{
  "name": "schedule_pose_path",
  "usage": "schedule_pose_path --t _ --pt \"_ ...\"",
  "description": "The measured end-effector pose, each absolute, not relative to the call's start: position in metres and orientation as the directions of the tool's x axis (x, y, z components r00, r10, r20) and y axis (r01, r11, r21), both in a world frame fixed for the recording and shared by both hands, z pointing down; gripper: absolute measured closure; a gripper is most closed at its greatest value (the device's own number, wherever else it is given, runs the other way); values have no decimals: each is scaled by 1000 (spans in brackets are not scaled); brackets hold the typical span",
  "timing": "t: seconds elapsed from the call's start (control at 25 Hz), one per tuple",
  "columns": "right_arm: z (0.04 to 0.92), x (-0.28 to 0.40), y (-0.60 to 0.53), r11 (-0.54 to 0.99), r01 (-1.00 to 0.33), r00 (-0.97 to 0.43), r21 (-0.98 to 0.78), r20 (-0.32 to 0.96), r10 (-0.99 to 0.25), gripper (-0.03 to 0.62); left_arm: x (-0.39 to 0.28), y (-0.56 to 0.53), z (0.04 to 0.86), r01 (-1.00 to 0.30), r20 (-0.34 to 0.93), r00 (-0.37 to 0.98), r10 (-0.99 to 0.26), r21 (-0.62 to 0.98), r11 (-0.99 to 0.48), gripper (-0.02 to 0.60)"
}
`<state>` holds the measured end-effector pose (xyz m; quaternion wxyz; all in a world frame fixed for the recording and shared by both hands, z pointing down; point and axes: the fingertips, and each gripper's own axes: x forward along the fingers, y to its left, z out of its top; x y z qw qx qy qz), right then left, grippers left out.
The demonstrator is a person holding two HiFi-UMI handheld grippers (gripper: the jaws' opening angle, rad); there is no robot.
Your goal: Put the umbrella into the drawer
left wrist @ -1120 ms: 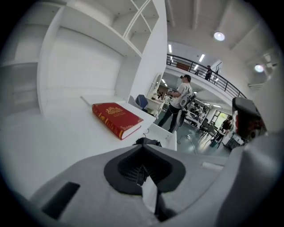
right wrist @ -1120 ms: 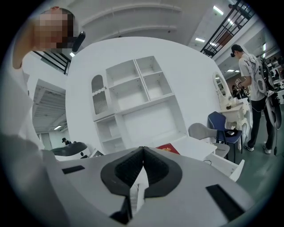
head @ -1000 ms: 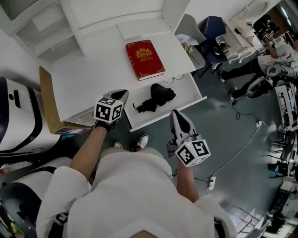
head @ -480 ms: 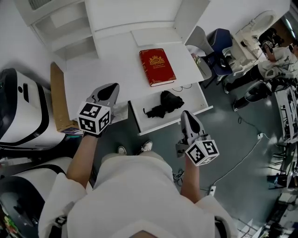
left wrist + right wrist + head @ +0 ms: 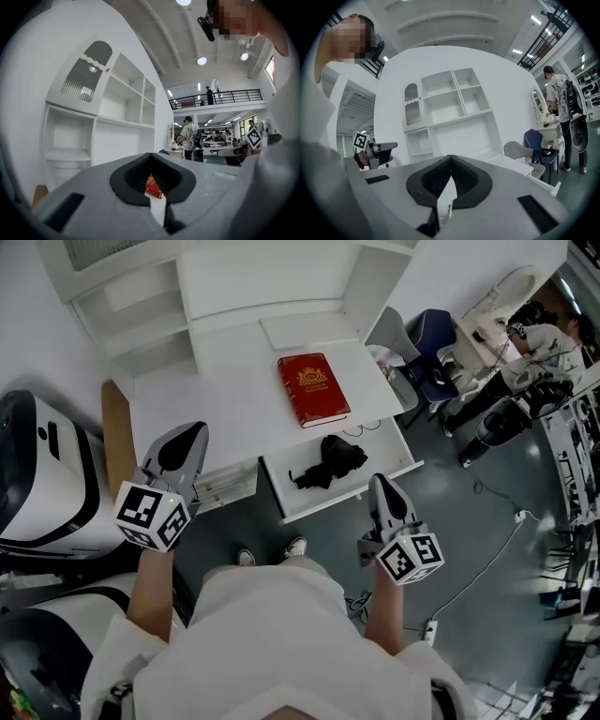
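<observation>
The black umbrella [image 5: 323, 463] lies folded in the open drawer [image 5: 380, 457] under the tabletop's [image 5: 216, 418] front edge. A red book [image 5: 313, 390] rests on the tabletop just behind that edge. The left gripper [image 5: 186, 437], near the front left corner, and the right gripper [image 5: 382, 487], at the drawer's front, both have fingers closed on nothing

Clothing: you wear a white short-sleeved top [image 5: 272, 634], plain, with no print visible from above. Light-coloured shoes [image 5: 295, 547] show past its hem.

Rig: your left gripper [image 5: 190, 430] and right gripper [image 5: 379, 482] have pale grey tapering shells with a black ribbed lining [image 5: 126, 178] inside the jaws. Each has a white cube [image 5: 150, 515] at the rear, with one black square marker per visible face.
</observation>
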<state>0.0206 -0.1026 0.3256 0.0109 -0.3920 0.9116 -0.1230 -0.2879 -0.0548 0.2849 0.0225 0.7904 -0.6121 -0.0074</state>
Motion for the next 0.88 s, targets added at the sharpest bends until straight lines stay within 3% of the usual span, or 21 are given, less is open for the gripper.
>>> schedule_pose_path --t 0.36,0.6,0.88 --pt "302 30 -89 647 -741 -661 -180 29 -750 594 -310 -3 249 -986 -122 157 -980 40 -162 568" --pt "295 38 -81 629 -764 -637 -146 13 -771 594 -318 18 266 -994 -129 88 -988 45 -95 568" --pt "299 25 -75 635 -759 -645 -142 26 -764 594 -319 23 268 -991 -131 105 -986 65 -114 568"
